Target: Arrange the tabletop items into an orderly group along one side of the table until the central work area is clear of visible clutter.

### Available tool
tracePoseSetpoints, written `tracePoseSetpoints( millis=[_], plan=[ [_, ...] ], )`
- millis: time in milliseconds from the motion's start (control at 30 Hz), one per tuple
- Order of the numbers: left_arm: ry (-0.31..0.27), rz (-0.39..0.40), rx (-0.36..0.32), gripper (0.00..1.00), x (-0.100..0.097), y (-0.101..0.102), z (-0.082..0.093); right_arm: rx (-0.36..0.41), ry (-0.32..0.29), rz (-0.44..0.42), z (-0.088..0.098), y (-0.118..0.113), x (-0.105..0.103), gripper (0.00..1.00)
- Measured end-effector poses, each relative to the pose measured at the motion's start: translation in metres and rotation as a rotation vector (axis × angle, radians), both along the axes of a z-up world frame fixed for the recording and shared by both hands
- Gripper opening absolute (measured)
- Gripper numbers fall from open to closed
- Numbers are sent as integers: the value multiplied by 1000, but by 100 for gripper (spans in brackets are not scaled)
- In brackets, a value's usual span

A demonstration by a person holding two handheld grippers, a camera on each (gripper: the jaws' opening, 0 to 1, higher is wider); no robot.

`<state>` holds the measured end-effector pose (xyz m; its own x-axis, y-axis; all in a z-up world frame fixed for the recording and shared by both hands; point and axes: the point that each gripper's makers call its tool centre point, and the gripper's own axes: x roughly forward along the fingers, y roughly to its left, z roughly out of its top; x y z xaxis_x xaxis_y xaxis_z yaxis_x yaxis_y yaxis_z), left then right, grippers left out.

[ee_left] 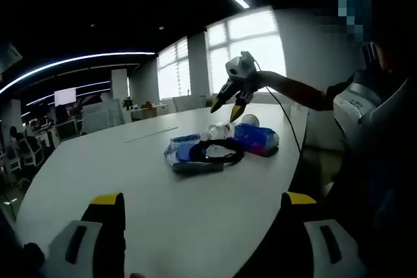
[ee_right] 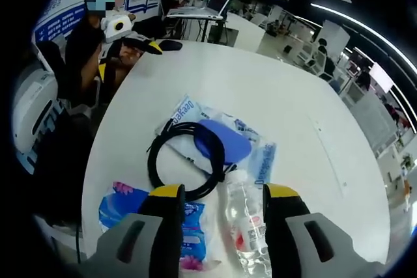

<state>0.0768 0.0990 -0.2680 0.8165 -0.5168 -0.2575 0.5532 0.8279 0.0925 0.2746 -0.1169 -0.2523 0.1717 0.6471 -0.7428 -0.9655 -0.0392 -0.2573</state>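
Observation:
A heap of items lies near the white table's point(ee_left: 98, 161) right edge. It holds a clear water bottle point(ee_left: 221, 129), a blue tissue pack point(ee_left: 257, 139), a black cable coil point(ee_left: 218, 153) and a clear bag with a blue pouch point(ee_left: 182, 151). My right gripper point(ee_left: 225, 109) hovers open just above the bottle. From its own view, the right gripper point(ee_right: 223, 193) straddles the bottle point(ee_right: 247, 226), with the tissue pack point(ee_right: 120, 209) to the left and the cable point(ee_right: 186, 161) and pouch point(ee_right: 225, 141) ahead. My left gripper point(ee_left: 203, 203) is open and empty over the near table edge, far from the heap point(ee_right: 130, 55).
A thin pale strip point(ee_right: 329, 154) lies on the bare tabletop beyond the heap. A person point(ee_left: 365, 109) stands at the table's edge beside the heap. Office desks, chairs and a laptop on a stand point(ee_right: 205, 4) fill the room behind.

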Motion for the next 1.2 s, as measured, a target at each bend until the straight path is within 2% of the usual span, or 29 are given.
tracePoseSetpoints(
  millis=[267,600,1200],
  plan=[
    [2,-7,1,99,-3,-2,-1,-17,21,-1,-16,8,4,40],
    [0,-5,6,99,-6,0,0,-26,26,3,-18,12,7,38],
    [-7,-1,8,98,-10,2,1,-100,19,18,-39,21,20,30]
  ],
)
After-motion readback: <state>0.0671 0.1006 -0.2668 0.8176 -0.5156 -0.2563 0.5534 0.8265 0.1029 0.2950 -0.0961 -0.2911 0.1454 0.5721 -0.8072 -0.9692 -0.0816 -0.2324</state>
